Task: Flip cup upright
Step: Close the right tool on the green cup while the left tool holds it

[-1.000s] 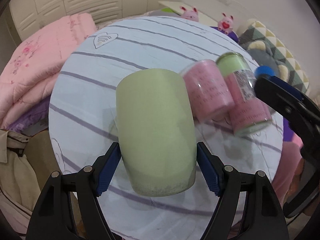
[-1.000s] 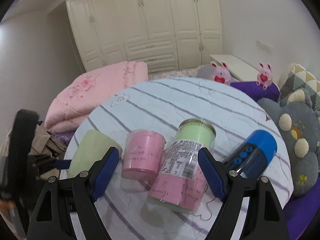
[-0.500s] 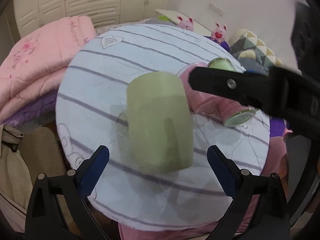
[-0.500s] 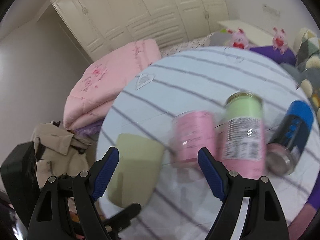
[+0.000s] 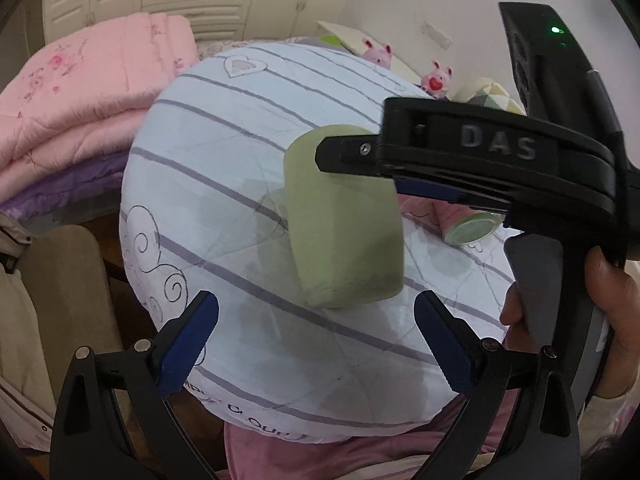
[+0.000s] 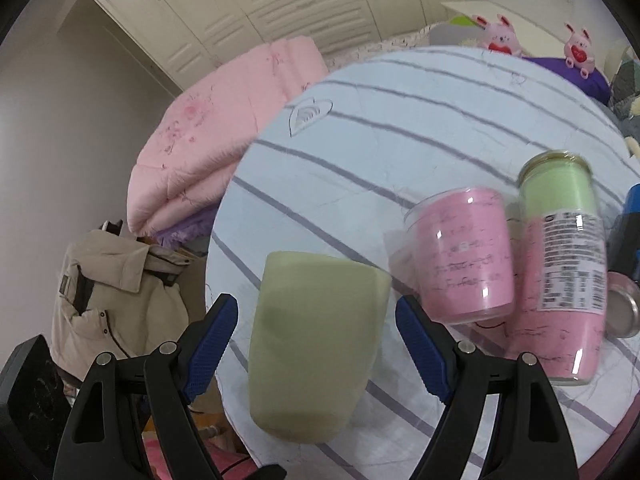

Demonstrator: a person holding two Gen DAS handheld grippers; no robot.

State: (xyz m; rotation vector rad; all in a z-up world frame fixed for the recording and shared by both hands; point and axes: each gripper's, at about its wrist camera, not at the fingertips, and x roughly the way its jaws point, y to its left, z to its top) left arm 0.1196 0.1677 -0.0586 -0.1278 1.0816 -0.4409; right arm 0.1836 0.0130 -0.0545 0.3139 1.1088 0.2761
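Green cup: pale matte green cup [image 6: 316, 344] sits on the near left part of the round tabletop [image 6: 400, 128]. From my right wrist view I can't tell which end is the mouth, so I can't say it's upright yet.
Left hand-held gripper: left hand-held gripper [image 5: 316, 344] has its blue pads spread wide, nothing between them. The cup [image 5: 344, 220] sits beyond the tips, apart from both pads.
Right hand-held gripper: right hand-held gripper [image 6: 316, 344] is also spread, one pad on each side of the cup. There's a visible gap on both sides, so no clamp yet. In the left view its black body reaches in from the right across the cup's far end.
Step, my guess: looks like the right side is lining up for the grab, with the left clear of it.
Next move, my guess: squeeze on the cup's body, lift a bit, roll the wrist until the mouth faces up, then set it down.
Watch out: pink cup [image 6: 464, 256] and labelled jar [image 6: 564, 264] lie just right of it, so the roll should go away from them.
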